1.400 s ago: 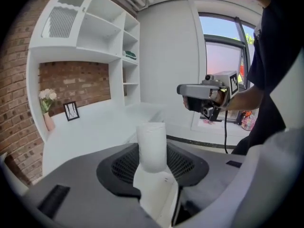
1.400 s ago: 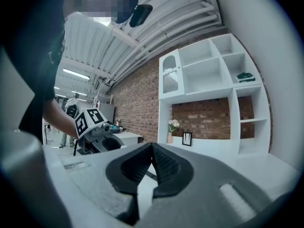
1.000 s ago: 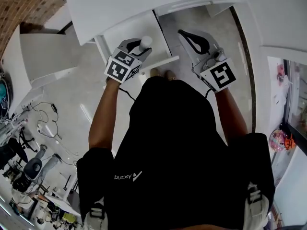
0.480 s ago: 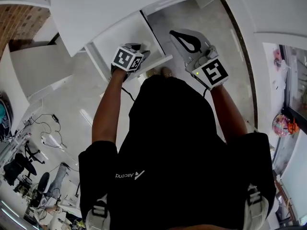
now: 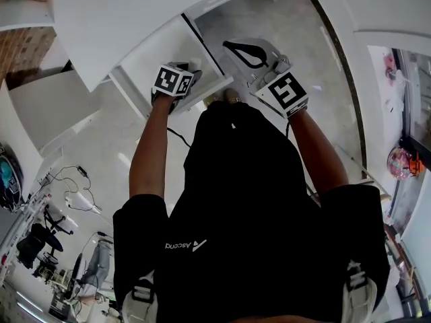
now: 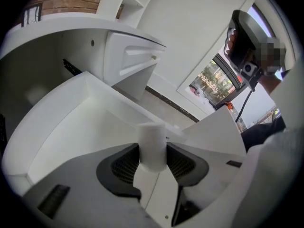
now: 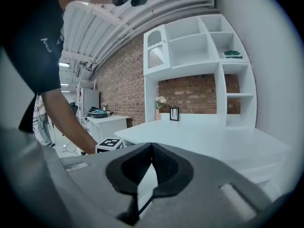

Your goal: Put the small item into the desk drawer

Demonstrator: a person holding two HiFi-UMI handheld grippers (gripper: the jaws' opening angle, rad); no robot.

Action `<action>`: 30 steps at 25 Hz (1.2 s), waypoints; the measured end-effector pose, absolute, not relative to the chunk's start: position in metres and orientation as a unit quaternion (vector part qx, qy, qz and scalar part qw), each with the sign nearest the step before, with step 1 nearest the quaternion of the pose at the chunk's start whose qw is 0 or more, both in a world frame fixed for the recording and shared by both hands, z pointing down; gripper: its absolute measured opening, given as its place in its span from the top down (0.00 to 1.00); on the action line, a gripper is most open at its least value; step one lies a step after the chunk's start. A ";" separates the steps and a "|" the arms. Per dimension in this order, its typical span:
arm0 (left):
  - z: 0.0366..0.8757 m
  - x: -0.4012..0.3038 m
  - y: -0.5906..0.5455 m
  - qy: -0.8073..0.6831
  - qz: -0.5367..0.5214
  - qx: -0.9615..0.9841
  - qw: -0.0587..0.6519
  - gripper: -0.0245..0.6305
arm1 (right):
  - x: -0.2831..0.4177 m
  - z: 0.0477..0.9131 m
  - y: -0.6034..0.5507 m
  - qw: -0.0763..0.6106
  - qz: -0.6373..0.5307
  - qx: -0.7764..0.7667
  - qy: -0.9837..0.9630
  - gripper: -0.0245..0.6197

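The small item is a white cylinder, upright between the pads of my left gripper, which is shut on it. In the head view the left gripper hangs over the front part of the open white desk drawer, and only the cylinder's top shows. The drawer's bare white floor lies right beneath the cylinder. My right gripper is shut and holds nothing. It hovers to the right of the drawer, under the desk's edge. Seen from its own camera, the right gripper has its pads pressed together.
The white desk top spreads beyond the right gripper, with a white cubby shelf unit, a small picture frame and a flower vase at its back. Cables lie on the floor at the left.
The left gripper has carried the cylinder forward over the open drawer. The right gripper has shifted a little left and forward, still shut.
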State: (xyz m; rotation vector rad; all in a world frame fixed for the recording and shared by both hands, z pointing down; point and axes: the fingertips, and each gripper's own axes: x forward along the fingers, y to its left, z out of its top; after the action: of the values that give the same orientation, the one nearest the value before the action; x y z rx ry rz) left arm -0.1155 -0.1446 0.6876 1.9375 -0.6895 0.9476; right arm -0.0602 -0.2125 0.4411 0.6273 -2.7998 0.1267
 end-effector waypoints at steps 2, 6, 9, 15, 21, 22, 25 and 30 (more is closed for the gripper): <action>0.697 -0.115 -0.144 -0.268 0.397 0.773 0.416 0.70 | -0.059 0.444 -0.214 0.142 0.047 0.219 -0.964 0.96; 0.715 -0.113 -0.142 -0.248 0.434 0.768 0.400 0.70 | -0.058 0.449 -0.216 0.152 0.043 0.217 -0.963 0.96; 0.726 -0.112 -0.137 -0.237 0.450 0.763 0.399 0.70 | -0.057 0.453 -0.215 0.152 0.041 0.216 -0.964 0.96; 0.746 -0.111 -0.132 -0.226 0.450 0.752 0.425 0.70 | -0.057 0.459 -0.214 0.160 0.045 0.218 -0.962 0.96; 0.754 -0.108 -0.133 -0.225 0.447 0.753 0.427 0.69 | -0.048 0.461 -0.218 0.165 0.046 0.228 -0.959 0.96; 0.754 -0.105 -0.134 -0.226 0.444 0.755 0.426 0.69 | -0.046 0.461 -0.217 0.165 0.046 0.228 -0.958 0.96; 0.752 -0.102 -0.136 -0.229 0.441 0.759 0.421 0.69 | -0.045 0.462 -0.218 0.165 0.048 0.229 -0.958 0.96; 0.752 -0.107 -0.139 -0.239 0.435 0.760 0.419 0.68 | -0.050 0.464 -0.218 0.164 0.050 0.225 -0.959 0.96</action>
State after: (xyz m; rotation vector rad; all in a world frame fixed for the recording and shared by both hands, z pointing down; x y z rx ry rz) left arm -0.1066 -0.1388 0.7518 1.9068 -0.5981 1.0913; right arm -0.0499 -0.2179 0.4641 0.6425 -2.7331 0.1424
